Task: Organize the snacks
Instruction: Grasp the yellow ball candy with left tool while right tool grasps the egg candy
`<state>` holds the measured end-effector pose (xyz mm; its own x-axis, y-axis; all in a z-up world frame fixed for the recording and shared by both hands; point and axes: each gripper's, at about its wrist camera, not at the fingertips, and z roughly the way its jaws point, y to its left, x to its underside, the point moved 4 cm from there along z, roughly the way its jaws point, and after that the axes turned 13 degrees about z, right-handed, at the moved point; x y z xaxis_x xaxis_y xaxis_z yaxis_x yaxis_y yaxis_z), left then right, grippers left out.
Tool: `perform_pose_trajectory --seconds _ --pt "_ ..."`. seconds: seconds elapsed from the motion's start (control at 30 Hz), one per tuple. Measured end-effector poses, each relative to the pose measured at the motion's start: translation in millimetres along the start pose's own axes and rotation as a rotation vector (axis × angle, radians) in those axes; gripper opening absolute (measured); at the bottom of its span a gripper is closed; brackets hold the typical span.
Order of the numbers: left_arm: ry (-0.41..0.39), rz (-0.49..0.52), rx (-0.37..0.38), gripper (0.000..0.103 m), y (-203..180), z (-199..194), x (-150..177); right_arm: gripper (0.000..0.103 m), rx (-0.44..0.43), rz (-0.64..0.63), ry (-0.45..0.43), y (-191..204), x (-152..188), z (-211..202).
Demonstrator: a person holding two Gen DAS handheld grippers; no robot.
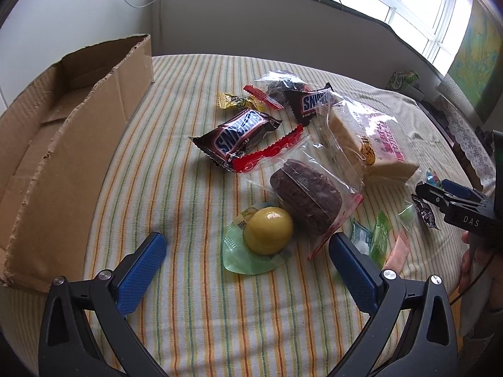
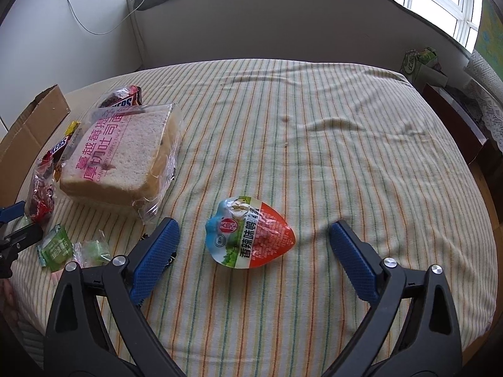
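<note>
Striped cloth (image 2: 314, 144) in cream, orange and green covered the worktop, with a window ledge behind it. Farthest left stood the cardboard box (image 1: 63, 144), and what I could see of its inside held no snacks, so I judged the sorting barely begun. My left gripper (image 1: 248, 251) was spread wide and held nothing; between its fingers lay a yellow jelly cup (image 1: 267, 231) on its green lid. Beyond it sat a Snickers bar (image 1: 240, 133), its name plainly legible, then a chocolate cake (image 1: 306, 198) in a clear bag, and a second Snickers (image 1: 311, 102) farther back. Next came the toast pack (image 2: 122, 154), printed in pink Chinese characters over the English "CRANBERRY GRAPES THICK", the rest too small to read. Small green sweets (image 2: 56, 246) lay near its corner. My right gripper (image 2: 253, 238) was likewise wide open and empty, straddling a strawberry-shaped packet (image 2: 250, 234) in blue, white and orange with Chinese lettering. Everything in view remained outside the box.
</note>
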<state>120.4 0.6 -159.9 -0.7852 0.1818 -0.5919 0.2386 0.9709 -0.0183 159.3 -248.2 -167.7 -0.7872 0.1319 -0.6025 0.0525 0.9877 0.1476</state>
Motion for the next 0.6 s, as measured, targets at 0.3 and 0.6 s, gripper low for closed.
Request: perform_pose_trajectory --seconds 0.3,0.6 --pt "-0.022 0.096 -0.033 0.040 -3.7 -6.7 -6.2 0.047 -0.032 -0.015 -0.025 0.4 0.0 -7.7" --pt "-0.064 0.066 0.001 0.034 1.1 -15.1 -4.3 0.034 -0.063 0.000 -0.063 -1.6 4.0 -19.5"
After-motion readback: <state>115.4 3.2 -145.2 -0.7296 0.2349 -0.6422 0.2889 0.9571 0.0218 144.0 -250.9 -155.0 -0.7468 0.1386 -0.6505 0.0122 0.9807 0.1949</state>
